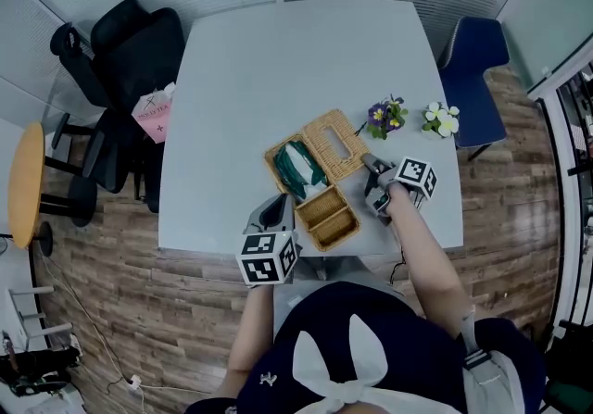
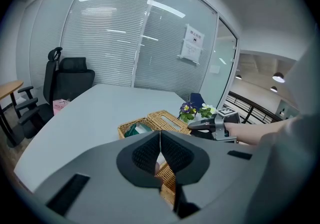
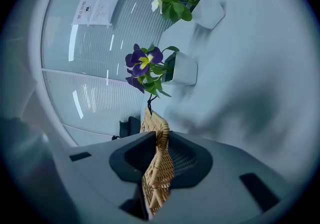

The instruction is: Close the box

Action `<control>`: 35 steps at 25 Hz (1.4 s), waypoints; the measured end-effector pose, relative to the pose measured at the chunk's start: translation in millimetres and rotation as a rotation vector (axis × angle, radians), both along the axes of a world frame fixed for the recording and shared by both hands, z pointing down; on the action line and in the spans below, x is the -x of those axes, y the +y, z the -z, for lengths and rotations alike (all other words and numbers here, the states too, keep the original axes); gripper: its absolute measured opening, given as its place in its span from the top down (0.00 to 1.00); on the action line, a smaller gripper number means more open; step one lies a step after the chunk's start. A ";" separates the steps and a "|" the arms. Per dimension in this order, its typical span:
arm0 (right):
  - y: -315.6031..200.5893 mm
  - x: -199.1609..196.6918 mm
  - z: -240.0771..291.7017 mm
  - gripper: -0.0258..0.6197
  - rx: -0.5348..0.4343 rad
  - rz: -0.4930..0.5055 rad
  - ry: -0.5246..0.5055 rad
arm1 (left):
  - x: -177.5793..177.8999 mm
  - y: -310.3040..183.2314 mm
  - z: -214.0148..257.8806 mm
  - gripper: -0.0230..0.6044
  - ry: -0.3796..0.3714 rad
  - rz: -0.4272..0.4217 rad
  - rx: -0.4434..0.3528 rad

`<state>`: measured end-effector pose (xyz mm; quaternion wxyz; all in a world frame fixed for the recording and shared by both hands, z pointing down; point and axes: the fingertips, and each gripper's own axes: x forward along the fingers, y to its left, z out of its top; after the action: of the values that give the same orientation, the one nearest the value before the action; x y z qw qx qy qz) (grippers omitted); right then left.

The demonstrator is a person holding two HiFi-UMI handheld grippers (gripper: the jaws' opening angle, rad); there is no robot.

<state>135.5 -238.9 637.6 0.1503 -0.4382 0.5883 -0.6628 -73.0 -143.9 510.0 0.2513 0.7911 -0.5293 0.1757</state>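
An open wicker box (image 1: 348,233) lies near the front edge of the grey table (image 1: 278,60). Its far compartment holds a green and white pack (image 1: 298,168). The wicker lid (image 1: 335,144) is swung back to the far right. My right gripper (image 1: 369,165) is shut on the lid's right edge. In the right gripper view the lid's woven edge (image 3: 158,168) is clamped between the pads of the right gripper (image 3: 159,153). My left gripper (image 1: 274,206) is at the box's near left wall. In the left gripper view this left gripper (image 2: 160,143) has its jaws together, with wicker showing between them low down.
A purple flower pot (image 1: 385,116) and a white flower pot (image 1: 442,119) stand just right of the lid, close to my right gripper. A black office chair (image 1: 120,60) with a pink bag (image 1: 155,112) is on the left, a blue chair (image 1: 474,69) on the right.
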 end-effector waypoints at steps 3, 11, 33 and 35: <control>0.0 -0.6 5.0 0.84 -0.015 -0.001 0.006 | 0.7 -0.2 0.9 0.92 0.000 -0.006 -0.004; 0.6 0.2 23.1 0.86 -0.073 0.003 0.064 | 5.2 -1.3 2.2 0.92 0.006 -0.001 -0.016; 4.1 6.7 53.7 0.87 -0.159 -0.002 0.202 | 15.8 4.9 2.9 0.92 0.016 0.016 -0.022; 4.0 7.3 55.5 0.87 -0.165 0.003 0.216 | 16.5 5.7 2.1 0.92 0.016 0.019 -0.020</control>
<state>128.2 -234.9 582.1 0.1208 -0.4921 0.6544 -0.5613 -89.5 -138.2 507.9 0.2493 0.7899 -0.5365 0.1615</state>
